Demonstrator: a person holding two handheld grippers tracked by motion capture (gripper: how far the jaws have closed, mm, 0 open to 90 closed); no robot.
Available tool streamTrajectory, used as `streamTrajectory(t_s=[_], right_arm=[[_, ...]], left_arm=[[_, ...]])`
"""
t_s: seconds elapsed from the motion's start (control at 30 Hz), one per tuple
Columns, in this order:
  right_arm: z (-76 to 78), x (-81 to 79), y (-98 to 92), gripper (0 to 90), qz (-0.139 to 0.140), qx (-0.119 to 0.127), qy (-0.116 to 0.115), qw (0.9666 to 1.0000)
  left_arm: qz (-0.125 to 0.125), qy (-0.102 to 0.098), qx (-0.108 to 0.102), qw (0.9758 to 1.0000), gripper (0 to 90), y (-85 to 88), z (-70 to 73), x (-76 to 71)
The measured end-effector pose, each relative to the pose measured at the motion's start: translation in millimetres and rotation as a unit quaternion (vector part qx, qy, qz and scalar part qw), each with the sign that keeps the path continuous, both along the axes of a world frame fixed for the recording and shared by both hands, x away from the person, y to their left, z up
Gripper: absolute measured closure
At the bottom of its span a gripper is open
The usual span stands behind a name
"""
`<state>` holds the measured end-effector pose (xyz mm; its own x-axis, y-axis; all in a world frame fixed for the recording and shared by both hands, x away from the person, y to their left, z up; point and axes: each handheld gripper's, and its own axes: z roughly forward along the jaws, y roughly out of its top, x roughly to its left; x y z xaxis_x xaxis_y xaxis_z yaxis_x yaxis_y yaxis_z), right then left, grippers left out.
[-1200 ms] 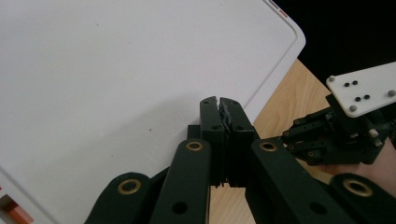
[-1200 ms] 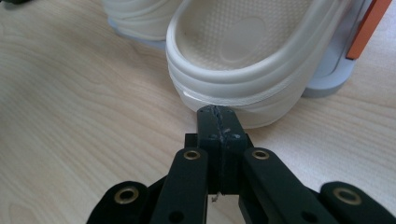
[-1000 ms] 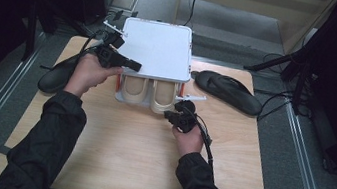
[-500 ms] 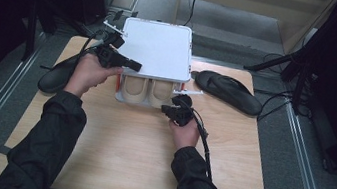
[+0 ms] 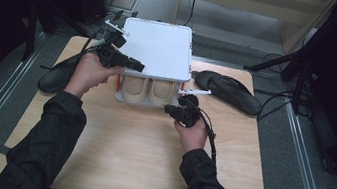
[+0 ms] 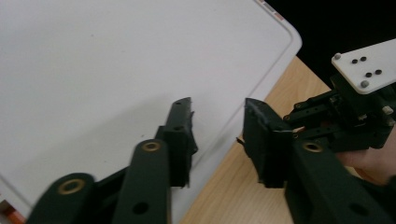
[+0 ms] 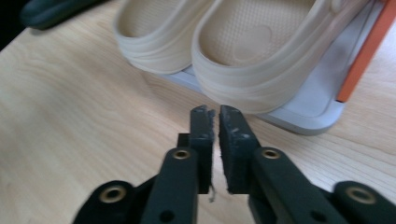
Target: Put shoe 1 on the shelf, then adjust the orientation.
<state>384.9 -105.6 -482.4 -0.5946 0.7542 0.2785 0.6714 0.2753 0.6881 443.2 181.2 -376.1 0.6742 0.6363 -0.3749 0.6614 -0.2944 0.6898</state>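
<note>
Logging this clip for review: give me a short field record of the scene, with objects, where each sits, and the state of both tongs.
surface: wooden table
box: white box at the table's far middle, white lid partly over it
contents: pair of beige clogs, heels exposed at the near end
loose items: black sandal right of box; another black sandal left
left tongs: open, over the lid's edge
right tongs: shut, empty, just short of the right clog's heel
</note>
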Motion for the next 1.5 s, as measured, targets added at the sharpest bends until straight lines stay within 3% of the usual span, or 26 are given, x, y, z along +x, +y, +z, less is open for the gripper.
streamTrajectory(t_s=[0.07,0.27,0.4,0.43,0.47,0.53,0.6,1.1,1.33,1.37,1.5], right_arm=[[6.8,-5.6,-5.9,78.6,0.011,0.006,-0.008,0.9999],[23.1,-20.0,-18.8,70.9,0.037,0.013,-0.032,0.9987],[23.4,-26.8,-25.7,62.6,0.055,0.029,-0.046,0.9970],[23.4,-26.8,-25.7,62.6,0.055,0.029,-0.046,0.9970],[22.8,-29.3,-29.0,55.3,0.058,0.040,-0.044,0.9966],[22.6,-30.0,-30.6,53.5,0.060,0.046,-0.036,0.9965],[24.4,-34.5,-34.7,47.9,0.063,0.038,-0.032,0.9967],[18.3,-52.4,-62.1,42.8,0.081,0.039,-0.042,0.9951],[17.5,-51.6,-68.2,43.5,0.074,0.040,-0.043,0.9956],[17.5,-51.0,-69.5,43.7,0.074,0.041,-0.042,0.9955],[17.5,-50.2,-70.7,43.7,0.071,0.042,-0.041,0.9957]], left_arm=[[-0.002,0.003,-0.010,0.9999,55.5,0.0,2.3,-1.9],[0.005,-0.007,0.004,1.0000,46.6,2.1,6.9,-10.7],[0.012,-0.015,0.009,0.9998,44.0,5.6,7.7,-16.5],[0.015,-0.017,0.009,0.9997,44.0,7.0,7.9,-18.6],[0.016,-0.016,0.011,0.9997,43.2,9.3,8.0,-20.8],[0.021,-0.019,0.015,0.9995,43.0,13.2,8.2,-25.0],[0.027,-0.024,0.020,0.9992,42.6,19.7,8.0,-32.0],[0.063,-0.037,0.038,0.9966,39.9,56.9,-5.1,-65.5],[0.079,-0.041,0.043,0.9951,48.6,70.1,-15.2,-74.2],[0.080,-0.038,0.040,0.9953,56.1,74.6,-18.4,-75.4],[0.089,-0.031,0.036,0.9949,67.5,82.8,-25.9,-76.0]])
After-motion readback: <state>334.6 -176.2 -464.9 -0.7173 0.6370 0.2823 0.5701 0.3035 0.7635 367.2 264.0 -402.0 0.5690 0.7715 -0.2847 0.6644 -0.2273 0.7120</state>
